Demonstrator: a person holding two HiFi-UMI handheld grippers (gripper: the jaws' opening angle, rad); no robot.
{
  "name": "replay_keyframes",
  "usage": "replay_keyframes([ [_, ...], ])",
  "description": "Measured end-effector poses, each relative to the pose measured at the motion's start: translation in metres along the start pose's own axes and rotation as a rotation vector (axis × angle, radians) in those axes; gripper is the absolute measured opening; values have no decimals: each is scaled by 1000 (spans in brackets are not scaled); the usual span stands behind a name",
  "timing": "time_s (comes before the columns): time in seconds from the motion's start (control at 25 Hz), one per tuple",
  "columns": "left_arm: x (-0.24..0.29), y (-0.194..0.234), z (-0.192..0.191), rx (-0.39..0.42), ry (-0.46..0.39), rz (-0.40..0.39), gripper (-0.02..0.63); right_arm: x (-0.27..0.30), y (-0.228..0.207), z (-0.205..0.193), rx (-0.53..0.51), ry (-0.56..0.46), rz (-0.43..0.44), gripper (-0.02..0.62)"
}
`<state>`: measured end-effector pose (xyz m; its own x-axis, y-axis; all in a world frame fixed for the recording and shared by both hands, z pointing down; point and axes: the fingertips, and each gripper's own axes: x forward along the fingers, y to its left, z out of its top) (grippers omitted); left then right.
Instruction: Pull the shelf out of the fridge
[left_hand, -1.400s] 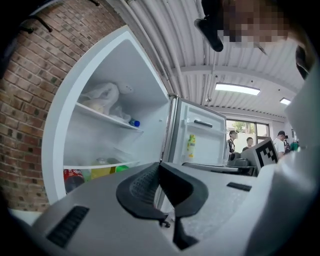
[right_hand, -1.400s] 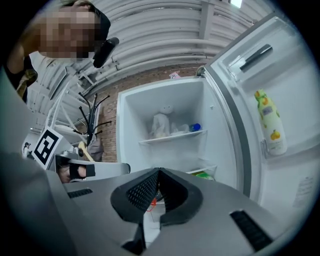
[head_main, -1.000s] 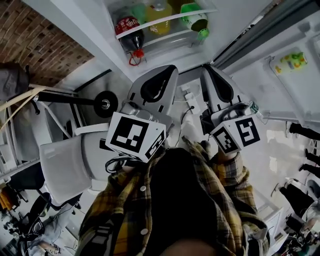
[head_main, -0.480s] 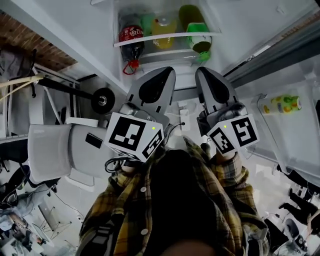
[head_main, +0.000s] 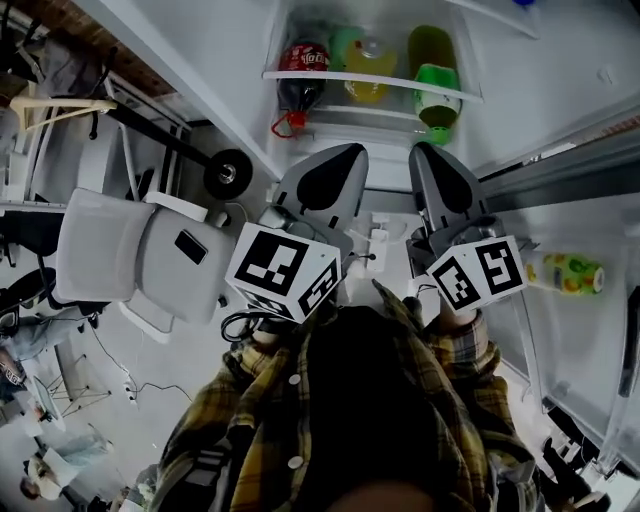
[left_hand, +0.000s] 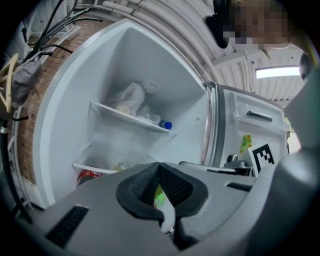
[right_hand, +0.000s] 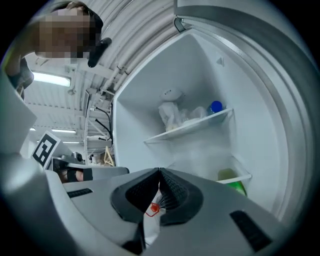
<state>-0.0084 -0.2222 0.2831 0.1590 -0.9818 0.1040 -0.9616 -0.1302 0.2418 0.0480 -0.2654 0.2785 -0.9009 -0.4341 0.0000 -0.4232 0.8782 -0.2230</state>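
Note:
The fridge stands open ahead of me. In the head view its lower shelf (head_main: 372, 81) carries a red cola bottle (head_main: 300, 72), a yellow bottle (head_main: 367, 62) and a green bottle (head_main: 436, 88). My left gripper (head_main: 350, 153) and right gripper (head_main: 428, 151) hang side by side just short of that shelf, touching nothing. Both are shut and empty. The left gripper view looks past its closed left gripper (left_hand: 159, 166) at the lower shelf (left_hand: 86, 167) and an upper shelf (left_hand: 131, 118). In the right gripper view, the closed right gripper (right_hand: 159, 173) points at the upper shelf (right_hand: 190, 129).
A crumpled plastic bag (left_hand: 128, 98) and a blue-capped bottle (right_hand: 216, 106) lie on the upper shelf. The open fridge door (head_main: 580, 230) is at the right with a yellow-green item (head_main: 566, 272) in its rack. A white chair (head_main: 130, 258) and a black wheel (head_main: 228, 174) are at the left.
The head view has swung, so the fridge interior sits further right and the chair further into view. Both grippers stay shut, side by side before the shelf.

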Motion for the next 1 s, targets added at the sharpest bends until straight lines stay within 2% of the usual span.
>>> replay_keyframes([
  [0.24, 16, 32, 3, -19, 2, 4, 3, 37, -7, -7, 27, 11, 2, 20],
  [0.44, 51, 55, -1, -56, 3, -17, 3, 63, -36, -15, 56, 12, -30, 20],
  [0.72, 88, 89, -8, -164, 23, -68, 3, 104, -58, -24, 136, 33, -54, 20],
  [1.0, 108, 103, -24, -246, 60, -74, 5, 116, -72, -37, 246, 50, -44, 23],
])
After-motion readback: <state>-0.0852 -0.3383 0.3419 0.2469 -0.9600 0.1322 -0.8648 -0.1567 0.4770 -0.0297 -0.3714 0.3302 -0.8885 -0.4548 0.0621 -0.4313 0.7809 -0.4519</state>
